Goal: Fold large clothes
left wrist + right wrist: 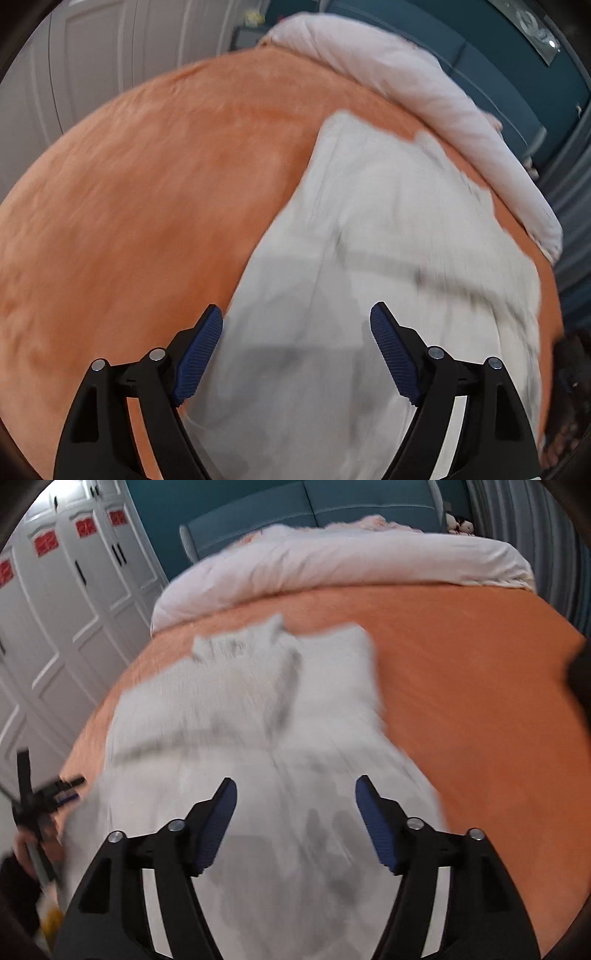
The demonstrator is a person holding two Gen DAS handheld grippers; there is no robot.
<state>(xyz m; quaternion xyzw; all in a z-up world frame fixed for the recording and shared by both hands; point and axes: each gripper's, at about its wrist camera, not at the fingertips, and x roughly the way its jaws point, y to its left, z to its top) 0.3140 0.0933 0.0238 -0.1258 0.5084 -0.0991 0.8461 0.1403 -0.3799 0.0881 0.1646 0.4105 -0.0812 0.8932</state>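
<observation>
A large pale grey-white garment [369,258] lies spread on an orange bed cover [147,203]. It also shows in the right wrist view [258,709], blurred by motion. My left gripper [296,314] is open and empty above the garment's near left part. My right gripper [295,790] is open and empty above the garment's near end. The left gripper [55,794] shows at the left edge of the right wrist view, beside the garment's edge.
A rolled pink-white duvet [332,561] lies across the far end of the bed, against a teal headboard [314,506]. White wardrobe doors [55,609] stand to the left of the bed. The orange cover [480,701] stretches to the right of the garment.
</observation>
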